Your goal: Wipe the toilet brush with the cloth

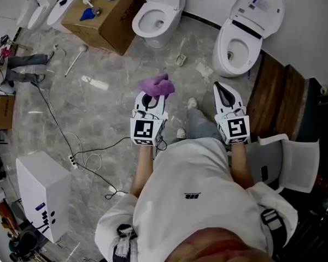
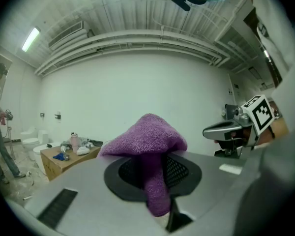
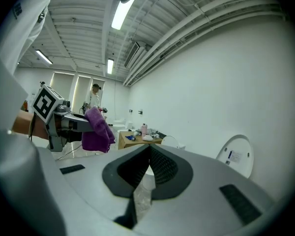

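The left gripper [image 1: 152, 98] has its fingers closed on a fluffy purple cloth [image 1: 156, 85]. A fold is pinched between them and the rest bunches over the tips. The right gripper [image 1: 225, 91], level with it on the right, has its fingers pressed together with nothing between them.

A thin white long-handled thing [image 1: 75, 60] lies on the grey marbled floor [image 1: 109, 108], far left, near the brown cardboard box [image 1: 106, 21]. It is too small to be sure, but it is probably the toilet brush, well apart from both grippers.

The step in hand looks like bringing the cloth to the brush. It should go best if the empty right gripper takes the handle near its middle and lifts it clear. The left can then keep a firm pinch and draw the cloth's loose bulk along the shaft.
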